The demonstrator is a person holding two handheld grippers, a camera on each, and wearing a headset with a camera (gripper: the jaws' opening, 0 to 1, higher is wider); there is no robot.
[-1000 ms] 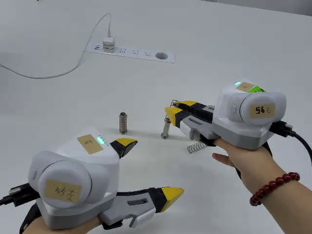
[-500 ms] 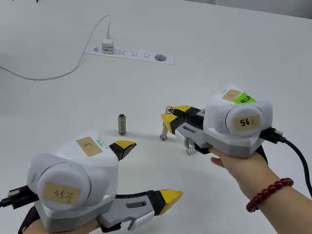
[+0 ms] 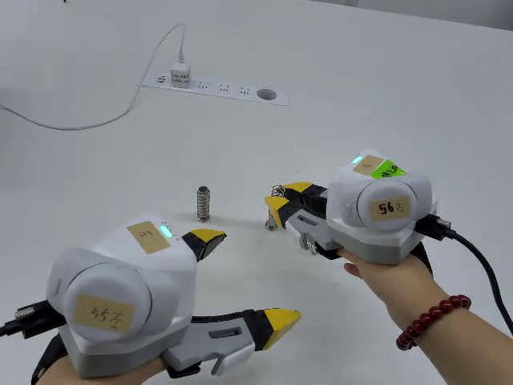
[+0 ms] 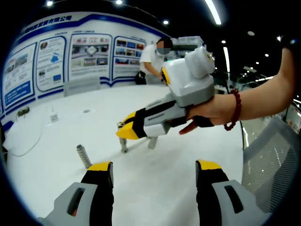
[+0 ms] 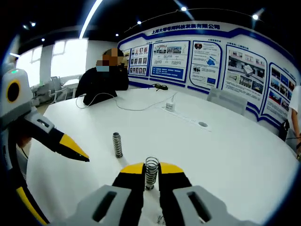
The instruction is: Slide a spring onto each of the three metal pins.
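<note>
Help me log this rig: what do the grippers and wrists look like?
The left gripper and right gripper have rounded white bodies, black jaws tipped yellow, tan handwritten stickers, black cables. The right one adds a green sticker. A red bead bracelet circles that wrist.

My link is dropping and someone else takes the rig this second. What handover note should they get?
Right hand-held gripper: shut on a spring, held upright at the top of a bare pin, not yet slid down.
Left hand-held gripper: open, empty, hovering over the table.
Done: the loaded pin, left of the bare one in the head view, carries a spring.
Left: seat the held spring, then load the third pin. A small grey item under the right gripper is too blurred to tell pin from spring.
</note>
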